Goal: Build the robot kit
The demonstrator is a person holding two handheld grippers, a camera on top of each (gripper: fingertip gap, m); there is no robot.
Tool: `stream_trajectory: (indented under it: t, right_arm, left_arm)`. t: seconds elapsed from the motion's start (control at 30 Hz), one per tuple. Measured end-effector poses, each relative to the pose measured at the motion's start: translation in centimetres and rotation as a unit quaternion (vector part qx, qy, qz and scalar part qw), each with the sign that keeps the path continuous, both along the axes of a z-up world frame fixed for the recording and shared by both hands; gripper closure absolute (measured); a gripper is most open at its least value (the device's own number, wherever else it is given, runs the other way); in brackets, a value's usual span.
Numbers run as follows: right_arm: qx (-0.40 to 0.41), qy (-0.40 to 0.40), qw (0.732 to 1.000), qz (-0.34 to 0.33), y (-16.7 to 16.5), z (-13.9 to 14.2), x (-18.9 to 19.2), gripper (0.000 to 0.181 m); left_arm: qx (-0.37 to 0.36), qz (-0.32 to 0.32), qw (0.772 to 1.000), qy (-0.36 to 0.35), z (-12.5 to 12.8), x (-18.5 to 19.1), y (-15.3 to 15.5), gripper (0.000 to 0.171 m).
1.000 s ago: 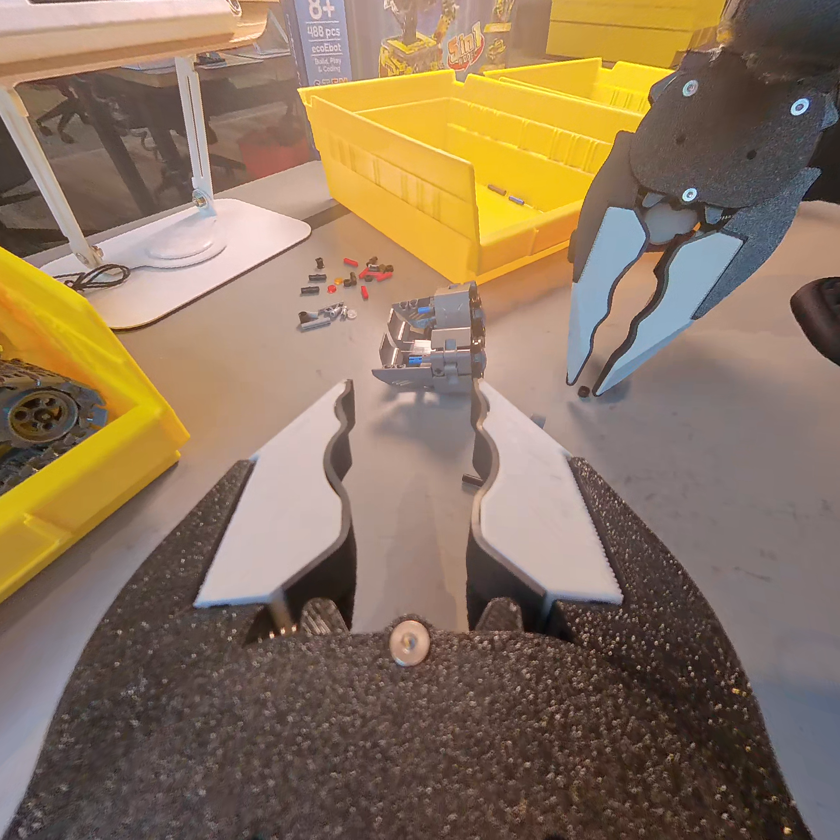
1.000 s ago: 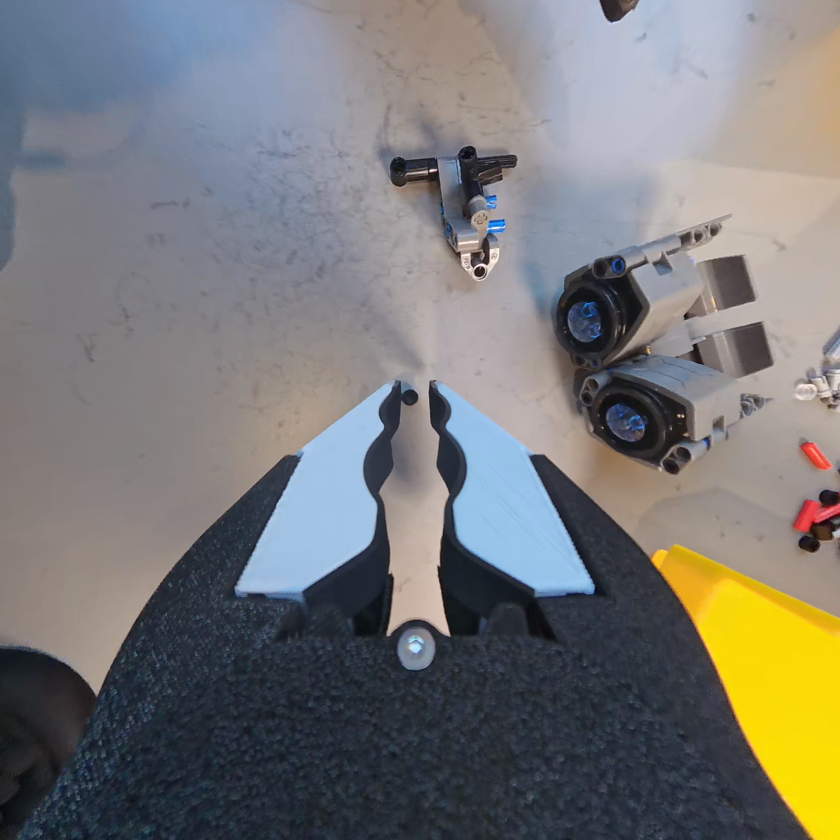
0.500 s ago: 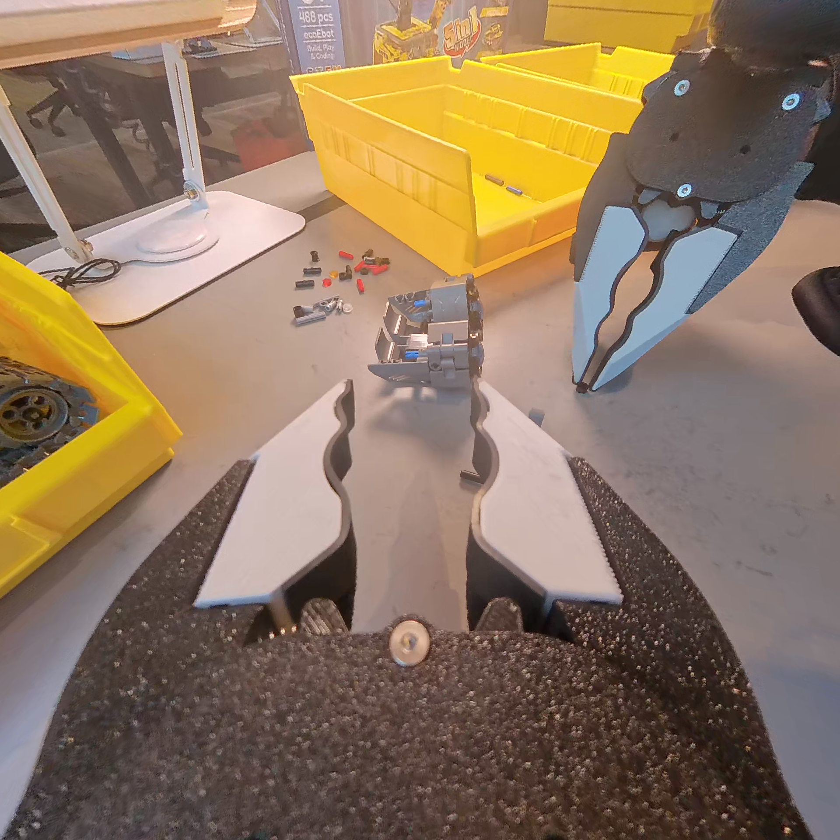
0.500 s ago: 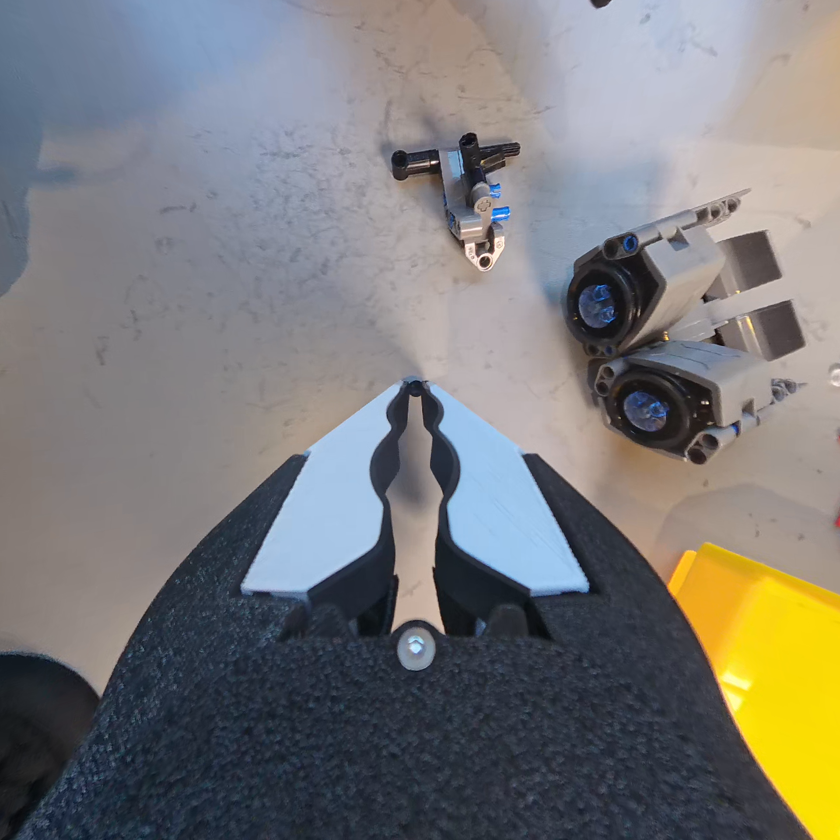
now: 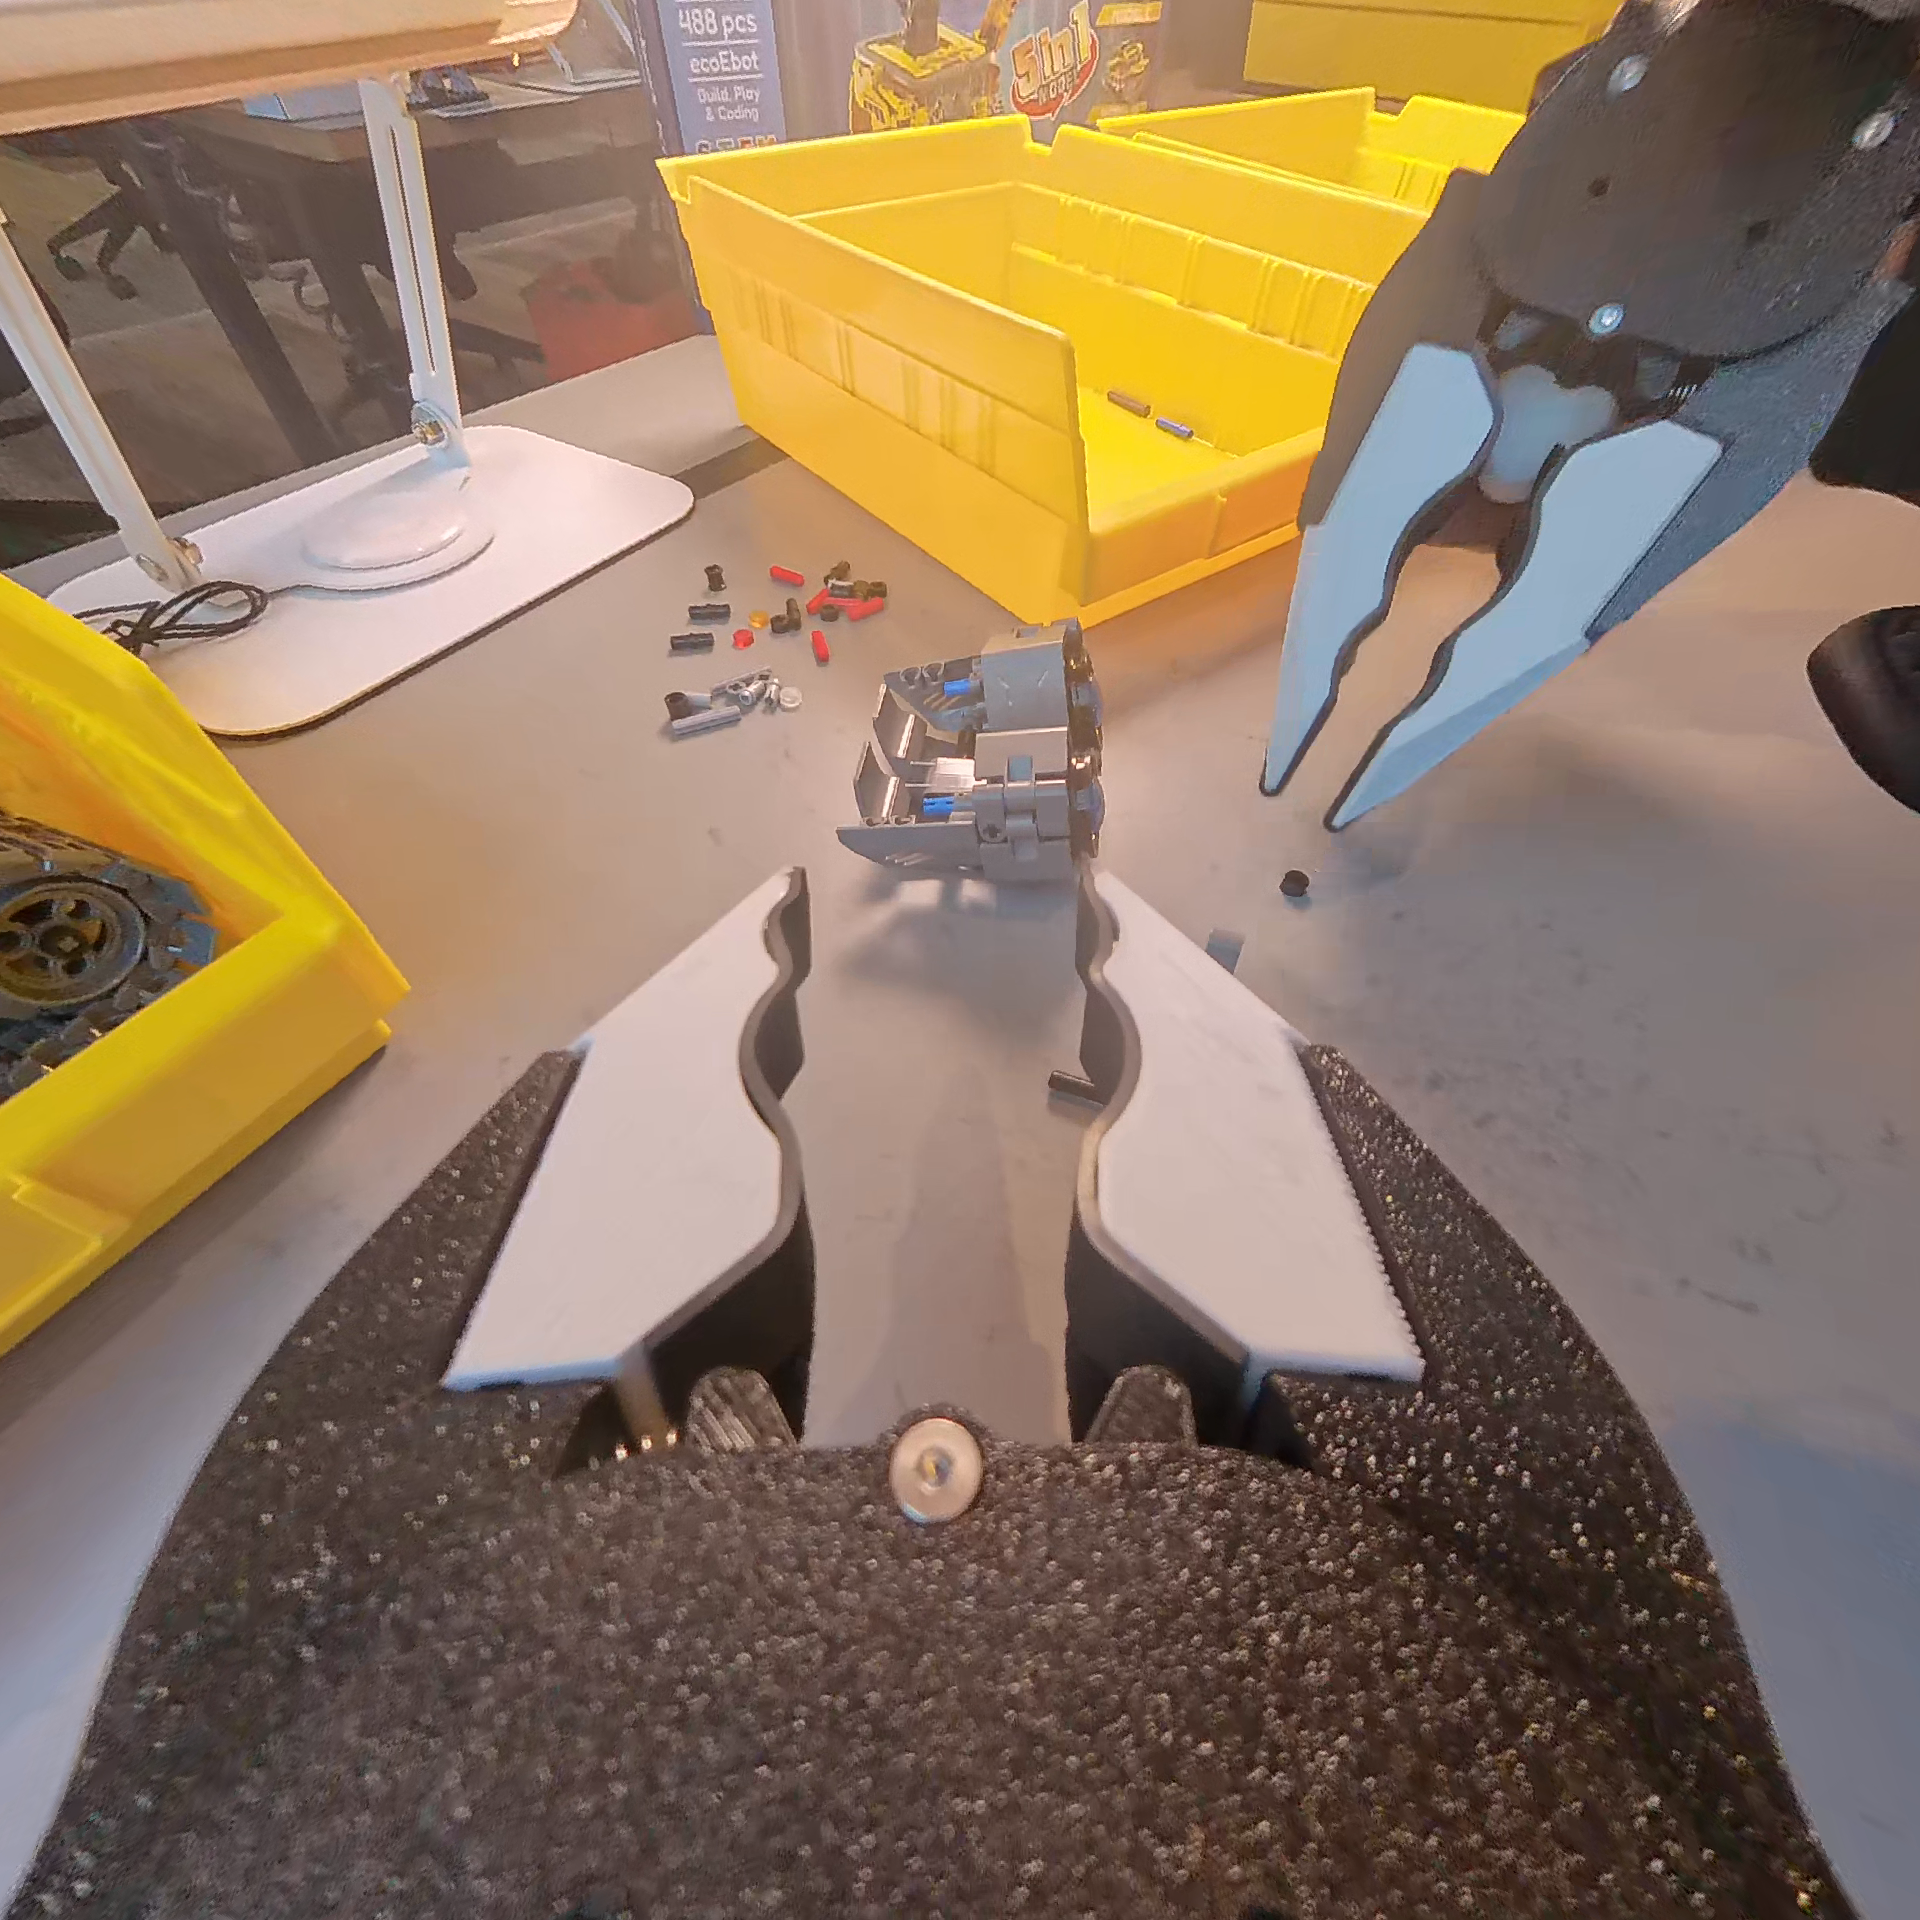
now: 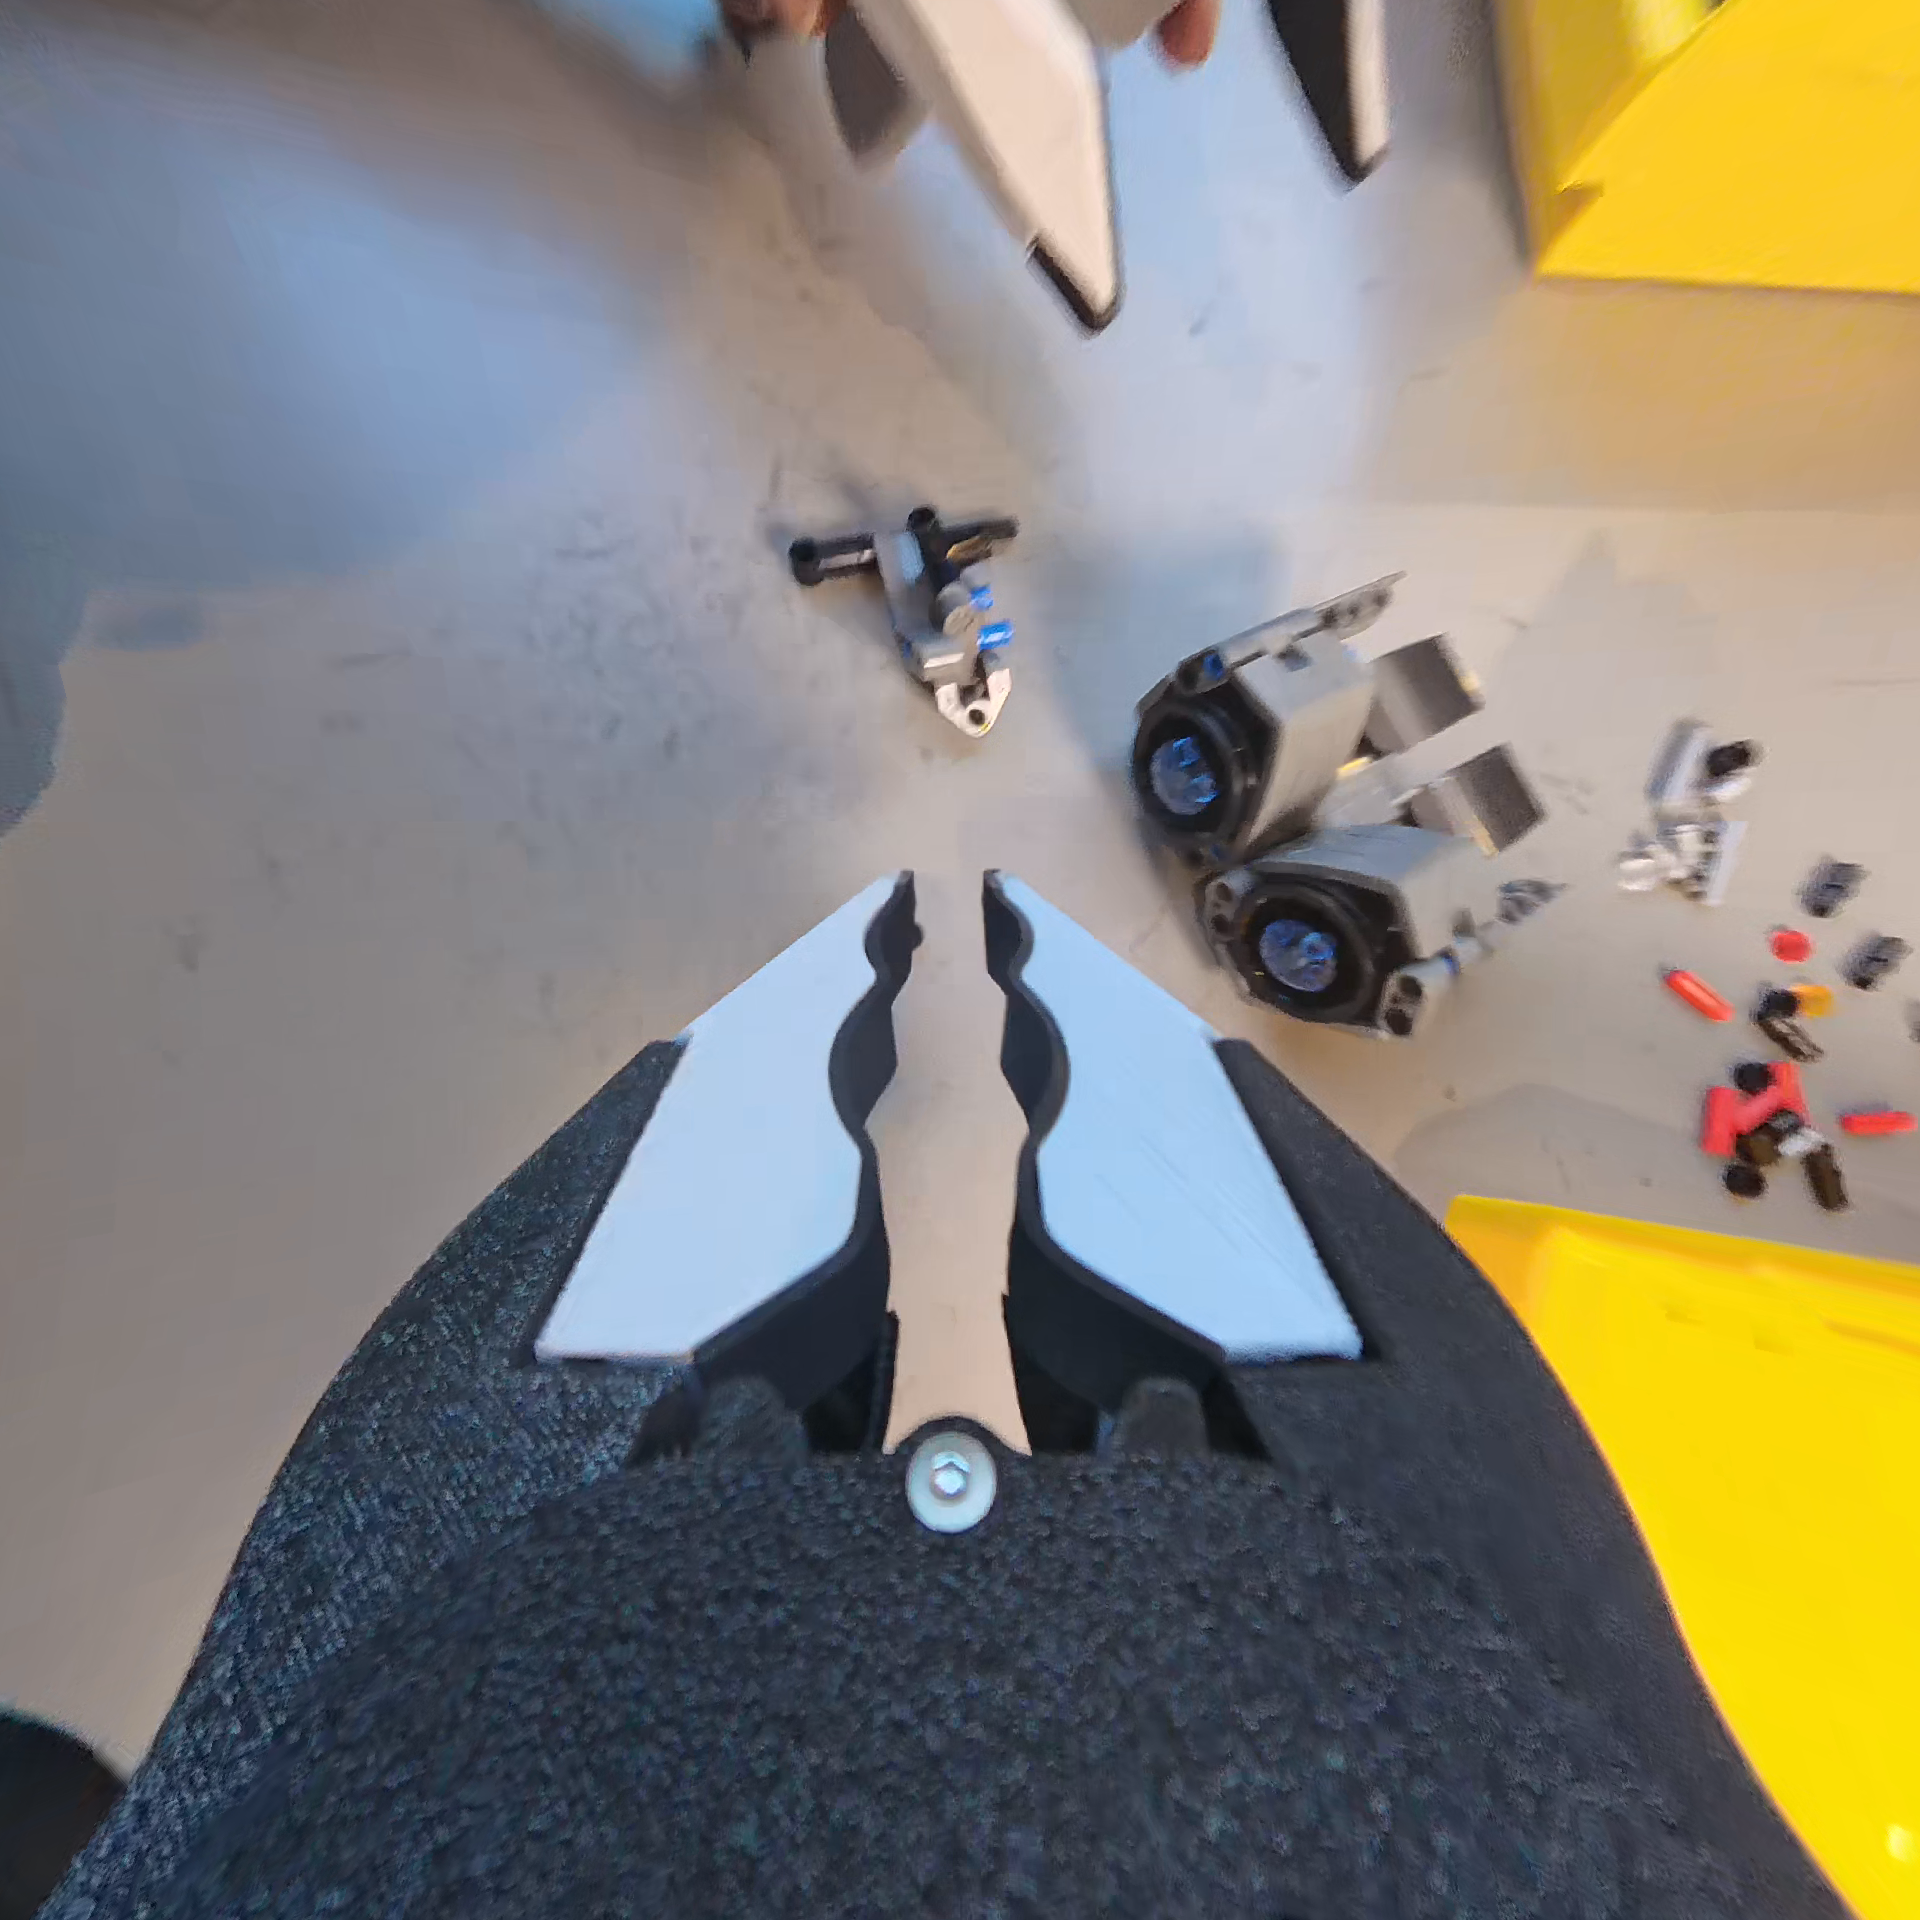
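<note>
Closest in, the left hand-held gripper [image 5: 940,894] rests low over the table [image 5: 1558,1091], fingers spread wide and empty, a small black-and-grey brick piece [image 6: 914,613] lying beside its right finger. Just beyond sits the grey twin-motor block [image 5: 982,769], resting on its side. To the right, the right hand-held gripper [image 5: 1304,805] hangs tips-down, slightly parted, gripping nothing; a tiny black peg [image 5: 1292,884] lies loose below. Farther off, scattered red and black pins [image 5: 790,623] lie before a yellow bin [image 5: 935,343].
</note>
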State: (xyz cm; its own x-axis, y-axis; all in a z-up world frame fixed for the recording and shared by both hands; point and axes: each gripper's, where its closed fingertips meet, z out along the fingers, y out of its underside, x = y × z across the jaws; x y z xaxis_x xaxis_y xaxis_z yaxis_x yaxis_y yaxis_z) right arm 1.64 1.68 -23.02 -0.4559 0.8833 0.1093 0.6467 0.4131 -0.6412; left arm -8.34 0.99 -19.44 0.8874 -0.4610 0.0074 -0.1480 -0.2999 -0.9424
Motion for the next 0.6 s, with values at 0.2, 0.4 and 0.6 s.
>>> stream_trajectory:
  t: [0.2, 0.4, 0.6]
  right_arm:
    - [-0.046, 0.185, 0.975, -0.109, 1.7, 5.9, -0.1, 0.163]
    - [-0.064, 0.338, 0.912, -0.224, 4.9, 10.7, 3.1, 0.151]
    - [-0.036, 0.455, 0.835, -0.306, 8.3, 12.8, 6.4, 0.146]
  left_arm:
    - [0.006, 0.006, 1.000, 0.002, 0.3, -0.2, 0.0, 0.121]
    - [0.016, 0.017, 1.000, -0.005, 0.8, -0.7, 0.2, 0.121]
    - [0.041, 0.040, 0.998, -0.010, 1.9, -1.8, 0.2, 0.119]
